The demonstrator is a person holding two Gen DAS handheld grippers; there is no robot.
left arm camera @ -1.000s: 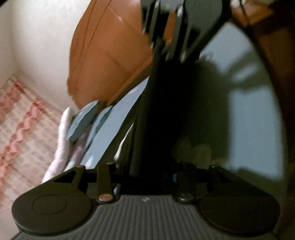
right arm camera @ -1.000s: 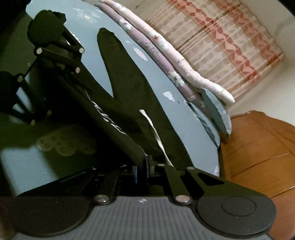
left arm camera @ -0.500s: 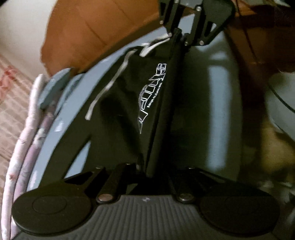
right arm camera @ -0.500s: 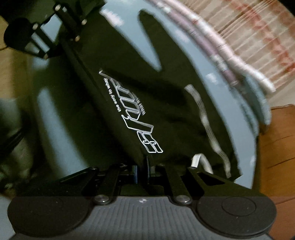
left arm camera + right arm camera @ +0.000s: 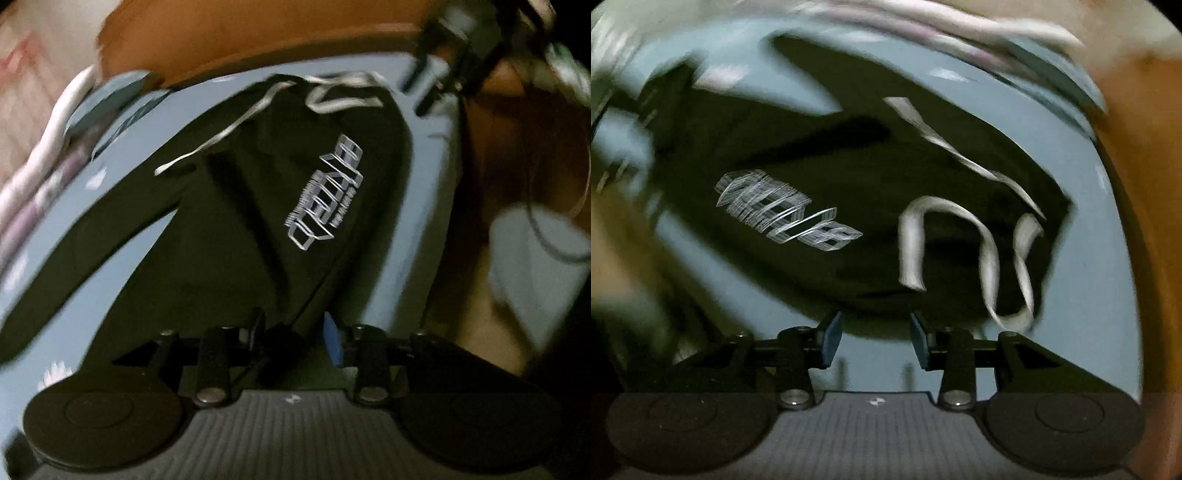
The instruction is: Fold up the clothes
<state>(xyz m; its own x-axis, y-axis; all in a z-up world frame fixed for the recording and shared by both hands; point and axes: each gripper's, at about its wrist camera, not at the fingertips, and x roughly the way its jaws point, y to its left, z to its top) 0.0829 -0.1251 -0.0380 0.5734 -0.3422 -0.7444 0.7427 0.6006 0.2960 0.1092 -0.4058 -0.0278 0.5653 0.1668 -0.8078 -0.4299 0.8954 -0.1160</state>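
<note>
Two pairs of tongs that half a second ago were each clamped on the garment have now let go.

Left wrist view: the left tongs (image 5: 293, 336) stand parted, a blue pad bared on the right finger, though a fold of the black cloth trousers (image 5: 240, 240) lies between the fingers and is not yet clear of them. The trousers, which hung taut between the two tongs, are now spread on the blue-grey bed sheet (image 5: 424, 184). Their white outlined logo (image 5: 325, 195) faces up, and one leg runs off to the near left. The flat white drawstring (image 5: 221, 136) trails loose over the far end.

Right wrist view: the right tongs (image 5: 873, 339) are released too, with bare sheet (image 5: 1082, 277) between the pads and the trousers' (image 5: 849, 166) near edge just beyond them. The drawstring (image 5: 986, 251) loops across the cloth on the right. The picture is smeared, so finer creases cannot be read.

By my judgement the garment has been laid out for a fold, or a fold has just been set down. The loose drawstring may get caught in any crease. A rolled pale floral quilt (image 5: 960, 26) at the far side and the brown wooden board (image 5: 1145, 184) on the right hem in the sheet.
</note>
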